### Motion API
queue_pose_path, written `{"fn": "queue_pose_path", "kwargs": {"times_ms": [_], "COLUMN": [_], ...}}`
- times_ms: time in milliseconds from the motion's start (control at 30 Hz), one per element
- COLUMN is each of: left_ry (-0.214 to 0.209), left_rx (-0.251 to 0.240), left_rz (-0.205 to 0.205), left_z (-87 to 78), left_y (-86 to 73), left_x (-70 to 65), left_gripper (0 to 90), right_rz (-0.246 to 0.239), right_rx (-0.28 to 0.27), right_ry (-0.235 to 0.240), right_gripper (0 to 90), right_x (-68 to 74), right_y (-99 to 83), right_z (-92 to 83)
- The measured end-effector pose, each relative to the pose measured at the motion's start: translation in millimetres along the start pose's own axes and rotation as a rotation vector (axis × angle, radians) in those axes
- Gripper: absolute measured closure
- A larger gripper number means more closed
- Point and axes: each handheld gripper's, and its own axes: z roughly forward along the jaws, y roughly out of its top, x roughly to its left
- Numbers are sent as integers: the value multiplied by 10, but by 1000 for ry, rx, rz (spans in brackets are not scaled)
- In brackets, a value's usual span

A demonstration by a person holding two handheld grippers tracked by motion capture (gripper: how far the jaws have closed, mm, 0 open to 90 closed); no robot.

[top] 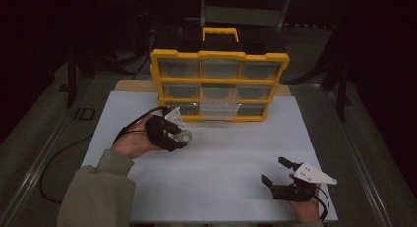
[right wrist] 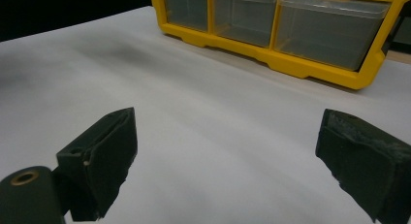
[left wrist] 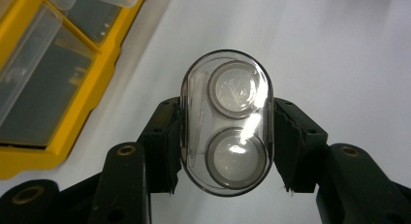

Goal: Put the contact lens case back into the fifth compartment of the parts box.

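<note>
A clear oval plastic case with two round wells sits between the pads of my left gripper, which is shut on it. From above, that case is held just over the white sheet, in front of the lower left drawers of the yellow organizer. The left gripper points right, toward the organizer's front. My right gripper rests near the front right of the sheet, open, and its wide-apart jaws in the right gripper view have nothing between them.
The yellow drawer organizer has three rows of clear drawers and a yellow handle on top. Its bottom middle drawer is pulled out a little. A white sheet covers the table; dark edges and cables lie around it.
</note>
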Motion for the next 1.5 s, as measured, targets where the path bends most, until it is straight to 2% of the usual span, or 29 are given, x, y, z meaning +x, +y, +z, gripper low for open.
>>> {"fn": "queue_pose_path", "kwargs": {"times_ms": [933,1500], "left_ry": [24,34], "left_rx": [-19,-24], "left_rz": [-8,-19], "left_z": [-235,-312], "left_y": [262,433], "left_x": [228,359], "left_gripper": [492,492], "right_rz": [3,4], "right_rx": [-4,-6], "right_ry": [1,3], "right_gripper": [79,79], "right_x": [-3,-8], "right_y": [0,-1], "right_z": [-4,-5]}}
